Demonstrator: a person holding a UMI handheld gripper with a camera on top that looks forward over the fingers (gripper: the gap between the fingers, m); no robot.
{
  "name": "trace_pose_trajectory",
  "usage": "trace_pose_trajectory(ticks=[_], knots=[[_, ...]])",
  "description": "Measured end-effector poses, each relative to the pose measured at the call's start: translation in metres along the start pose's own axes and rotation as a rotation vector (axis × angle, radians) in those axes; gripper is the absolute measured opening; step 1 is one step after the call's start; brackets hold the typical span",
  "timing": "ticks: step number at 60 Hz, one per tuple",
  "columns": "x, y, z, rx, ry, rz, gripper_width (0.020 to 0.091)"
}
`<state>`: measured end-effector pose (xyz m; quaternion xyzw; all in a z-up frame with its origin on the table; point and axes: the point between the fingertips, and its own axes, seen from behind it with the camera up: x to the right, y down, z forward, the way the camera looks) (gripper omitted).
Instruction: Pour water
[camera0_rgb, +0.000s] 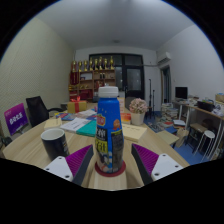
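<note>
**Gripper clamped on bottle**

Gripper (110, 168): both purple pads (146, 160) press the sides of an upright blue-labelled bottle (108, 128), white cap on. Dark cup (54, 142) stands on the wooden desk (30, 150), just left of the bottle.

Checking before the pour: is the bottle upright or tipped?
Upright: the bottle stands vertical between the claw fingers, white cap on top, above the wooden table.

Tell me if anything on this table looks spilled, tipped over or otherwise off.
Nothing stands out. The bottle is upright between the gripper fingers with its cap on, the dark cup stands upright beside it, and the table shows no spill.
</note>
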<state>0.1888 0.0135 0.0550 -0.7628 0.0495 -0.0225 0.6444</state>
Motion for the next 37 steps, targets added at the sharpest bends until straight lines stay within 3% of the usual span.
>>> trace_pose_trajectory(ticks=[14, 37], knots=[[-0.004, 0.015, -0.094, -0.010, 0.012, -0.069, 0.0843], [-0.045, 0.018, -0.253, -0.017, -0.111, -0.047, 0.0837]])
